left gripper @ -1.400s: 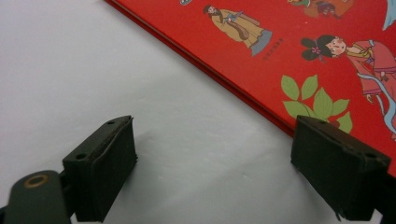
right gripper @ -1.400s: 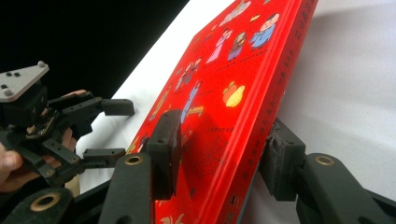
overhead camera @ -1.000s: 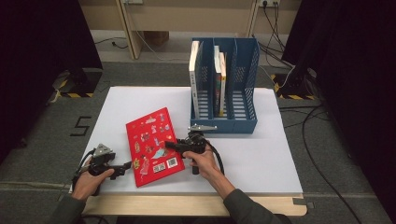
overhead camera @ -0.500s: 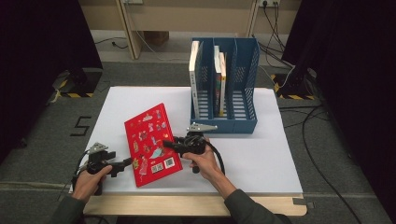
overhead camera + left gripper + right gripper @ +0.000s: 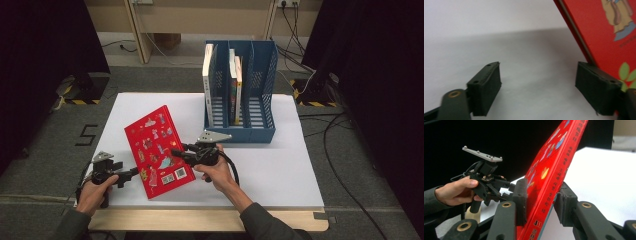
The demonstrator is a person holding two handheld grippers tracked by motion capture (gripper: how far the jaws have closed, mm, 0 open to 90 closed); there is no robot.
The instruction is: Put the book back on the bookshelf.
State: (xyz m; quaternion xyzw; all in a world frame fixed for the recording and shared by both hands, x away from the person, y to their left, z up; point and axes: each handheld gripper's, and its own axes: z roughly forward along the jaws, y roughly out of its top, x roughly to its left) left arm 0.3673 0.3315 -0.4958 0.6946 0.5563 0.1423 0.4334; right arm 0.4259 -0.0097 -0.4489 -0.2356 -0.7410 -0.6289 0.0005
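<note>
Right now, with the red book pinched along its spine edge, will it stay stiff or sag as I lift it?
The red book is likely stiff: its cover looks flat and unbent while tilted up. The right gripper clamps one edge only, so it may pivot. The glossy cover could slip.

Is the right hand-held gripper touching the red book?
Touching. The right gripper view shows the right hand-held gripper with both pads pressed on the red book near its spine.

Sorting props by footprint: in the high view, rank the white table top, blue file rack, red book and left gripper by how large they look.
1. White table top
2. Blue file rack
3. Red book
4. Left gripper
</note>
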